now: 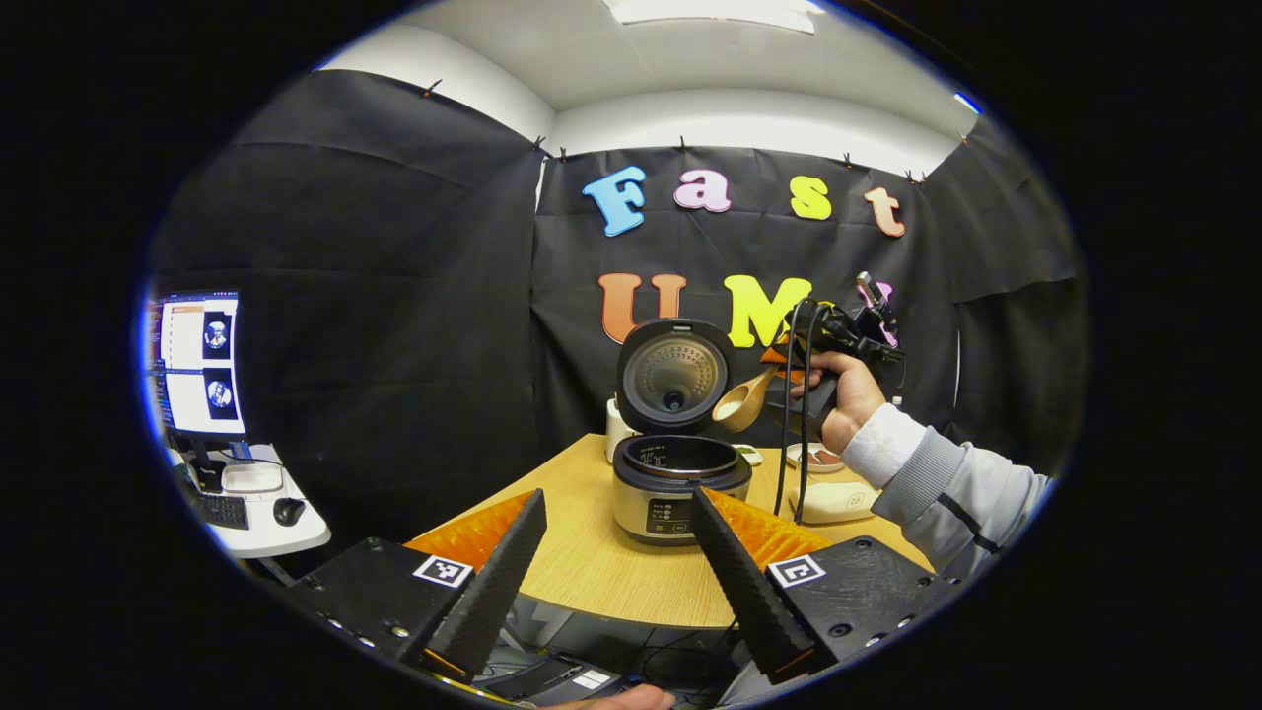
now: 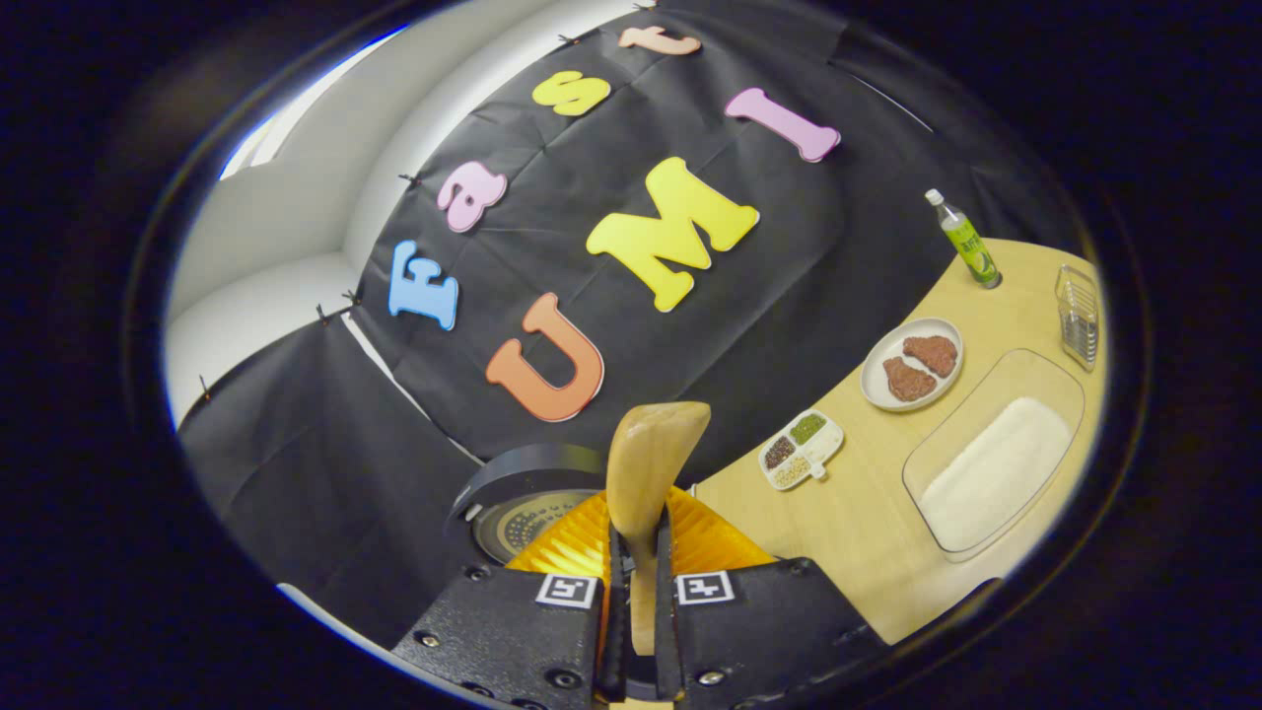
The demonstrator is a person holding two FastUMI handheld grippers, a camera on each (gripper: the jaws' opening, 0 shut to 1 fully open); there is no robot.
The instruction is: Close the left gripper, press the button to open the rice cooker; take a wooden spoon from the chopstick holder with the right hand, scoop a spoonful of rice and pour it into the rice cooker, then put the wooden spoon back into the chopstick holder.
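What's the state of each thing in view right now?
rice cooker: lid up, pot open
wooden spoon: clamped in right hand-held gripper, held beside the raised lid
left hand-held gripper: open, holding nothing
glass tray: holds rice
bottle: upright, capped

L claw agape, low; R claw clamped, raised, tilted.

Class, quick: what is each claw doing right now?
Left claw: open, holding nothing.
Right claw: shut on the wooden spoon, held up by the open rice cooker.
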